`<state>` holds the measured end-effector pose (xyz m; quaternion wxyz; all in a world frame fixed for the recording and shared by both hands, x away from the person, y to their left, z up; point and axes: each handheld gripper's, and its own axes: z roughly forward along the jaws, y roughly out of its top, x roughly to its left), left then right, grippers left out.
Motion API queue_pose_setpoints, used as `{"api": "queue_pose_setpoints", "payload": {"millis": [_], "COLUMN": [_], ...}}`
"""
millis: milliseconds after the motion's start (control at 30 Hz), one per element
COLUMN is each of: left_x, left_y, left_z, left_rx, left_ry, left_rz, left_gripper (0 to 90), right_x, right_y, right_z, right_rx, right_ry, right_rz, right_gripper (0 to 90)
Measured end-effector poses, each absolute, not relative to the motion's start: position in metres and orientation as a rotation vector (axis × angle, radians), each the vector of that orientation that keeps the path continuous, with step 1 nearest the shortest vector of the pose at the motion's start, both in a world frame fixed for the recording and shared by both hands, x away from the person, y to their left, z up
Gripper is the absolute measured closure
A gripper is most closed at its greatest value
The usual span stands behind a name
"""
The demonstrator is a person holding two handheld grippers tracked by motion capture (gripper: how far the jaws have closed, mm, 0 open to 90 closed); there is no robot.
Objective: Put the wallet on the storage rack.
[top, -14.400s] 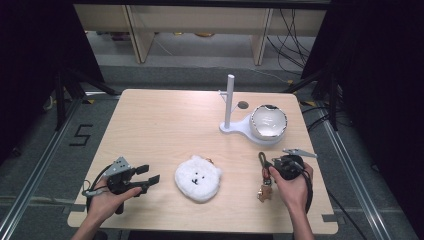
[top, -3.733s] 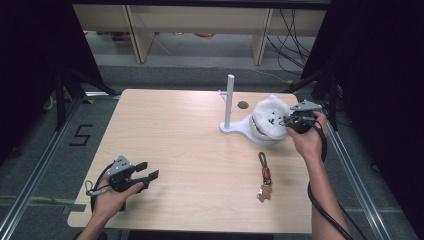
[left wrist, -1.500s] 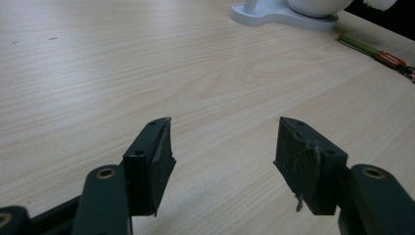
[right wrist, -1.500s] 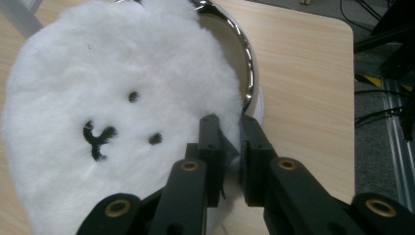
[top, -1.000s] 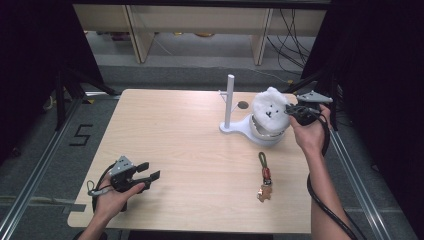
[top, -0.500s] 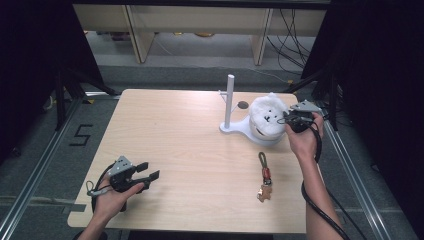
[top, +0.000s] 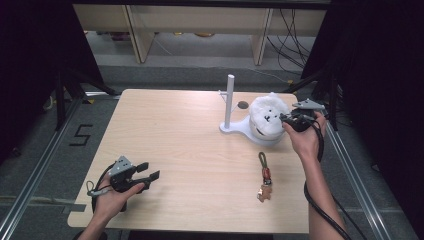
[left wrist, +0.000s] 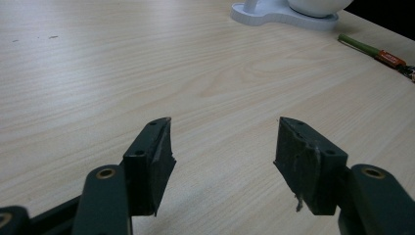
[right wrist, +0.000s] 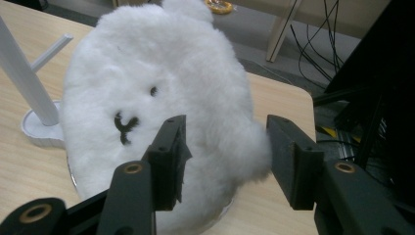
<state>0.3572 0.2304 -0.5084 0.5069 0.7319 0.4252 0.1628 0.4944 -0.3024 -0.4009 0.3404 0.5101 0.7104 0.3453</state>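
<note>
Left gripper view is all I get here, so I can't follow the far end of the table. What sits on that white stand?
Observer: A fluffy white plush face with black eyes and mouth lies over the round bowl of the white stand.
Operator: Is the other gripper holding it?
Observer: No. The right gripper has just been opening its jaws; the plush's edge sits between them, and the pads stand clear of the fur.
Operator: I see a green strap at my frame's edge. What is it?
Observer: A green-corded keychain with a small brown charm, lying flat on the pale wooden table, nearer the person than the stand.
</note>
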Motion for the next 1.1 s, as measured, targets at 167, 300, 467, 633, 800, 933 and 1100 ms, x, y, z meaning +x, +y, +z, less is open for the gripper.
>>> {"api": "queue_pose_setpoints", "payload": {"millis": [167,300,467,633,800,933,1100], "left_x": [0.357,0.357,0.357,0.357,0.358,0.358,0.358], "left_y": [0.229,0.228,0.228,0.229,0.228,0.228,0.227], "left_z": [-0.508,-0.509,-0.508,-0.507,-0.506,-0.506,-0.507], "left_rx": [1.771,1.768,1.772,1.771,1.771,1.77,1.771], "left_ry": [1.026,1.015,1.022,1.026,1.022,1.014,1.009], "left_rz": [0.392,0.386,0.391,0.393,0.394,0.392,0.391], "left_gripper": [38.1,38.1,38.1,38.1,38.1,38.1,38.1], "right_x": [0.485,0.479,0.466,0.454,0.447,0.443,0.436], "right_y": [-0.309,-0.312,-0.312,-0.31,-0.305,-0.302,-0.299], "right_z": [-0.397,-0.397,-0.402,-0.412,-0.415,-0.416,-0.417], "right_rx": [1.387,1.422,1.511,1.588,1.644,1.667,1.73], "right_ry": [1.865,1.874,1.915,1.985,2.064,2.083,2.096], "right_rz": [0.943,0.948,0.96,0.921,0.838,0.818,0.83], "right_gripper": [51.3,53.7,54.1,54.8,54.5,52.2,50.4]}}
